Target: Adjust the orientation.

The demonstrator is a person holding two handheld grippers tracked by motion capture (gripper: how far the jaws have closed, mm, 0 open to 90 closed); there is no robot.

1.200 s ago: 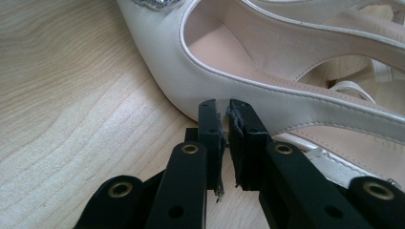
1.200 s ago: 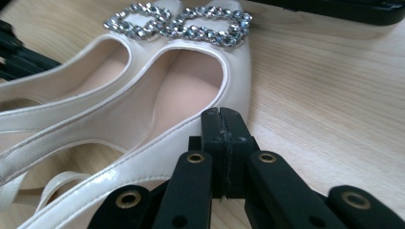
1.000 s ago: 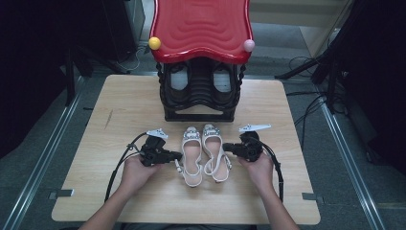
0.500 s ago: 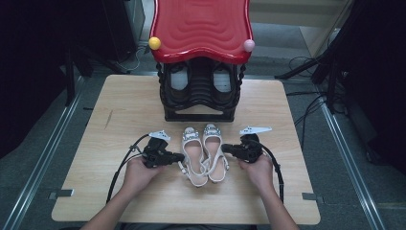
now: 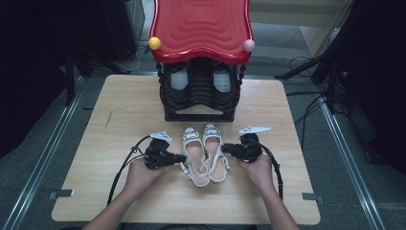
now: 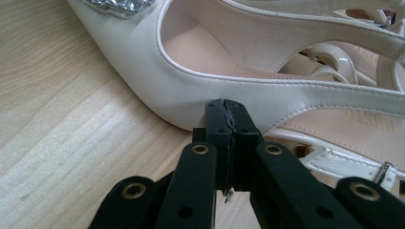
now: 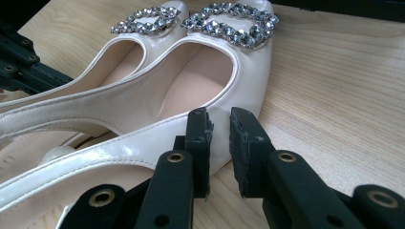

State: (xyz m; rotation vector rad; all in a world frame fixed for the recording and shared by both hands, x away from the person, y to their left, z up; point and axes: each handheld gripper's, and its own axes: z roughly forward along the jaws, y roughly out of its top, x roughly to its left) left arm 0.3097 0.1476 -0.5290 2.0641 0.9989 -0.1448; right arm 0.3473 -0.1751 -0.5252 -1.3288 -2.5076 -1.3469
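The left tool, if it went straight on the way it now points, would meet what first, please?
Most likely the side wall of the left shoe: the left tool, shut, already sits at it, perhaps touching.

Your left tool (image 5: 181,158) level, pointing inward, jaws pressed flat together with nothing between, your right tool (image 5: 225,148) level, facing it, jaws just opening to a narrow empty gap, both forearms angling in from below

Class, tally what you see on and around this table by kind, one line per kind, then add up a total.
Cream slingback shoes: 2
Dark shoes in the rack: 2
Red-topped shoe rack: 1
Balls on the rack, yellow and pink: 2
Hand-held grippers: 2
Total: 9
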